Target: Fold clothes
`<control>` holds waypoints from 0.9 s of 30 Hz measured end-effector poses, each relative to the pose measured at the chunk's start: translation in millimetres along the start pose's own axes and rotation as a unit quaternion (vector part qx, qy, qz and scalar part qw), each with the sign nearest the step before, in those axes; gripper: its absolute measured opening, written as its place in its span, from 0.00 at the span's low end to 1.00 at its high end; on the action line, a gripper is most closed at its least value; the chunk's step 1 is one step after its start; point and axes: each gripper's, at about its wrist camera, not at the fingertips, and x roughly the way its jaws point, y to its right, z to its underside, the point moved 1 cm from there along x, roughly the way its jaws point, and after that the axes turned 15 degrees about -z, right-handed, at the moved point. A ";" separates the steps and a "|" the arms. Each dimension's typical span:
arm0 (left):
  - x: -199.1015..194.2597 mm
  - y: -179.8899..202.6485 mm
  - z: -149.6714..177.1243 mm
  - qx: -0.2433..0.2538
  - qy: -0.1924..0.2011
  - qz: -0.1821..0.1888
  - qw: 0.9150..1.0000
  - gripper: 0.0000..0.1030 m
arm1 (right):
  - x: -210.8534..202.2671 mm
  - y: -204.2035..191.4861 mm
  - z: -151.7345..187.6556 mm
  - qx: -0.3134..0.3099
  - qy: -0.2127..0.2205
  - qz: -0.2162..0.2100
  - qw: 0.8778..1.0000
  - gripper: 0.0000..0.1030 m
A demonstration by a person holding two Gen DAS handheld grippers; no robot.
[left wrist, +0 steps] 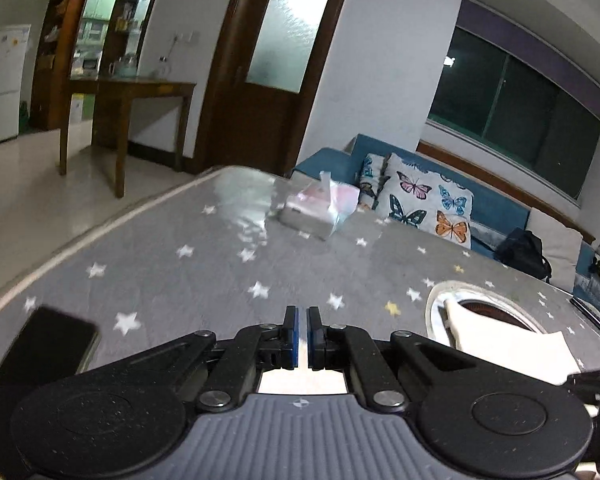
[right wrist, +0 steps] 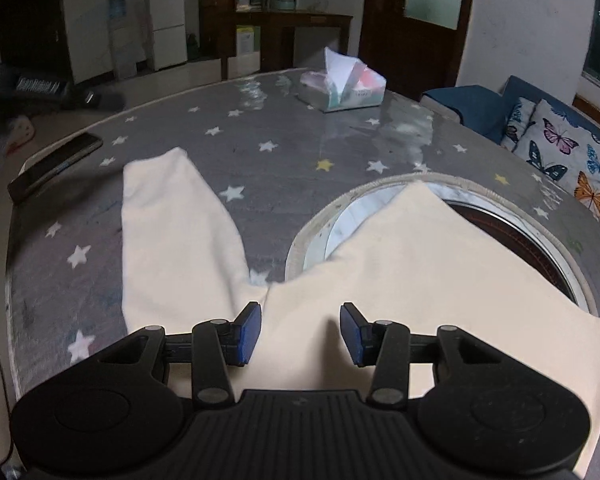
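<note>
Dark phone (right wrist: 54,166) near the bench's (right wrist: 284,168) left rim; open starred cloth beyond, up to a tissue pack (right wrist: 342,82) at the far edge. Left gripper (left wrist: 302,334) level above the bench, jaws nearly closed, gripping nothing visible. Cream trousers (right wrist: 380,264) spread flat, legs pointing away, right leg overlapping a round cut-out (right wrist: 512,224). Right gripper (right wrist: 300,332) low over the waist, jaws wide.
</note>
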 end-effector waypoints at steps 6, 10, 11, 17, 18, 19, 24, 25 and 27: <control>9.7 -0.7 15.7 0.023 -0.032 -0.025 0.999 0.20 | 7.0 16.4 -2.8 0.050 0.008 0.023 0.998 0.43; 22.6 3.8 25.0 0.039 -0.038 -0.055 0.997 0.46 | 12.7 3.8 -0.2 0.029 0.000 0.015 0.999 0.42; 27.3 6.0 25.9 0.045 -0.041 -0.061 0.996 0.46 | 10.8 1.5 0.0 0.023 0.001 0.018 1.000 0.42; 52.4 11.2 31.3 0.055 -0.060 -0.072 0.994 0.12 | -6.5 5.5 3.5 0.039 0.013 0.030 0.999 0.43; 52.7 10.6 31.8 0.054 -0.058 -0.073 0.994 0.07 | -7.9 6.1 5.1 0.042 0.013 0.032 0.999 0.43; 51.9 9.2 31.7 0.051 -0.056 -0.074 0.994 0.06 | -8.8 6.5 6.4 0.044 0.012 0.032 0.998 0.43; 35.6 -4.2 26.5 0.021 -0.038 -0.077 0.996 0.04 | -4.4 4.2 10.9 0.041 0.008 0.038 0.998 0.43; 30.7 -7.5 25.1 0.015 -0.034 -0.077 0.996 0.04 | -2.2 3.4 11.0 0.041 0.008 0.037 0.998 0.43; 22.2 -11.2 21.8 0.007 -0.027 -0.076 0.997 0.04 | 4.5 1.0 11.9 0.042 0.004 0.030 0.999 0.43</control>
